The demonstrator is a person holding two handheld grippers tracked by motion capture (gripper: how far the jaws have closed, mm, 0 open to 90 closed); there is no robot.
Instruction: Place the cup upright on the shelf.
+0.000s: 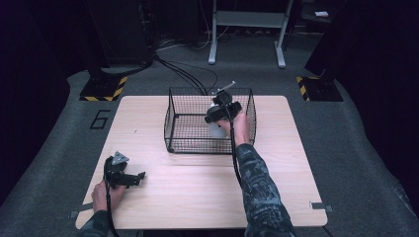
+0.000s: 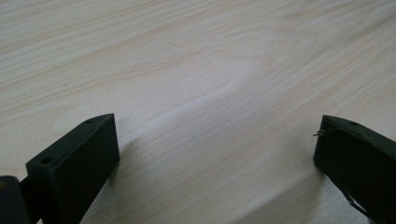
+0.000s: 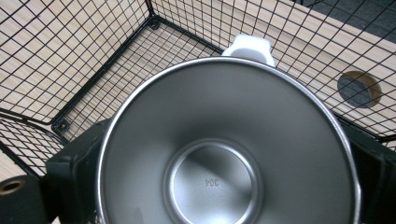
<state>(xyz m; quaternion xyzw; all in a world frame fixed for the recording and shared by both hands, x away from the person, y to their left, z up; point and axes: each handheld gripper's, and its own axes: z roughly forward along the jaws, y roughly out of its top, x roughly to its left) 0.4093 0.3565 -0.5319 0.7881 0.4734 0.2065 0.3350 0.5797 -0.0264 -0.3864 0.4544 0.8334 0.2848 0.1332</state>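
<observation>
Wooden table (image 1: 197, 187) underneath it all, black wire basket (image 1: 173, 118) standing toward its far side. Inside that basket, down between the walls — right gripper (image 1: 222, 112), jaws clamped on the outside of a steel cup (image 3: 229, 144), 1 jaw on each flank. Mouth of the cup gaping straight up at the right gripper's camera, long axis in line with the jaws, white handle (image 3: 248, 48) on the side away from the hand. Mesh floor just beyond the cup, basket corner off to the left of the fingers, walls hemming in on every side — only way out looks like straight up. Left gripper (image 1: 137, 177) well apart, resting near the table's near-left corner, jaws spread wide, nothing between them but bare wood.
</observation>
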